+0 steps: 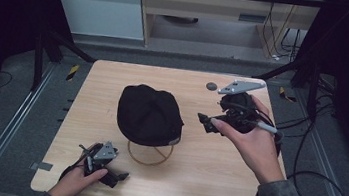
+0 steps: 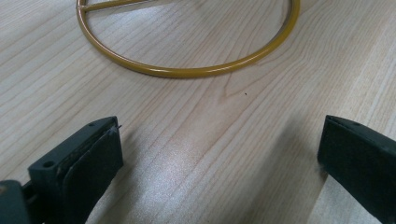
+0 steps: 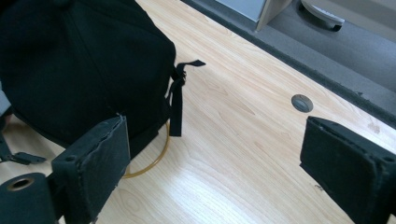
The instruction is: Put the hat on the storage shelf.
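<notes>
A black cap sits on a yellow wire stand whose ring base rests on the wooden table. My left gripper lies at the front left of the table, pointing right toward the ring. In the left gripper view, my left gripper is open over bare wood, with the ring just ahead. A hand holds my right gripper to the right of the cap. In the right gripper view, my right gripper is open with nothing between its pads, and the cap and its back strap lie ahead to the left.
A small grey round plug sits in the table near its far edge, right of centre. Black cables trail over the floor at the right. Metal rails run along both sides of the table, and a strip of tape lies by its front left corner.
</notes>
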A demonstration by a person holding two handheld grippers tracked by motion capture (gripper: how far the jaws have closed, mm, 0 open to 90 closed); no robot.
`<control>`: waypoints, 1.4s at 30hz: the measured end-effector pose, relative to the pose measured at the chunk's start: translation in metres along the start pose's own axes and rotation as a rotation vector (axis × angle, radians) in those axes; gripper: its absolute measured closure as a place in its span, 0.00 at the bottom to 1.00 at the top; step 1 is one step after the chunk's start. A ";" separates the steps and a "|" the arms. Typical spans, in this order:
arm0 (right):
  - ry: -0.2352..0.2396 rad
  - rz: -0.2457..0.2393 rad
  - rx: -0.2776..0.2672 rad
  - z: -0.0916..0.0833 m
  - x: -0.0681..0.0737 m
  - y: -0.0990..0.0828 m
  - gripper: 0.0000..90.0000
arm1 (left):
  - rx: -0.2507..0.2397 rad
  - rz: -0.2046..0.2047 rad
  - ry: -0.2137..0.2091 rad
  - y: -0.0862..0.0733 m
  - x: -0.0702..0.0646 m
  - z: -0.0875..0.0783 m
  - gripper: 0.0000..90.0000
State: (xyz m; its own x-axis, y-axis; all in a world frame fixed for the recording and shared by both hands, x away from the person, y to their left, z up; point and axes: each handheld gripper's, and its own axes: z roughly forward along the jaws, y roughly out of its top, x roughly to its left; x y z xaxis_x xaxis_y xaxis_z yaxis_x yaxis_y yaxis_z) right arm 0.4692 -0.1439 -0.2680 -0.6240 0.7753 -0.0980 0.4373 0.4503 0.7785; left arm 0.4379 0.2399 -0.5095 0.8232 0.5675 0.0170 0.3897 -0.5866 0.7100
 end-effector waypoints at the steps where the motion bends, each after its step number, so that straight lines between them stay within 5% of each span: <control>1: -0.002 0.000 0.002 0.001 -0.001 -0.002 0.08 | 0.000 0.000 0.000 0.000 0.000 0.000 0.00; 22: -0.012 0.037 0.035 0.018 -0.014 -0.059 0.10 | 0.003 0.000 0.000 0.000 0.000 0.000 0.00; 33: -0.021 0.118 0.006 0.027 -0.024 -0.098 0.11 | 0.003 0.000 0.000 0.000 0.000 0.000 0.00; 42: -0.036 0.151 0.056 0.046 -0.028 -0.132 0.11 | 0.003 0.000 0.001 0.000 0.000 0.000 0.00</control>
State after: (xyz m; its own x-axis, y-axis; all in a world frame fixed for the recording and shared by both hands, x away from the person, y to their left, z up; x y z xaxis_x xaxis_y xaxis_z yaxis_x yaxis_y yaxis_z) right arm 0.4589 -0.2048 -0.3969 -0.5254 0.8509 -0.0050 0.5608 0.3506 0.7501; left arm 0.4376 0.2400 -0.5094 0.8228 0.5681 0.0171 0.3912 -0.5879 0.7081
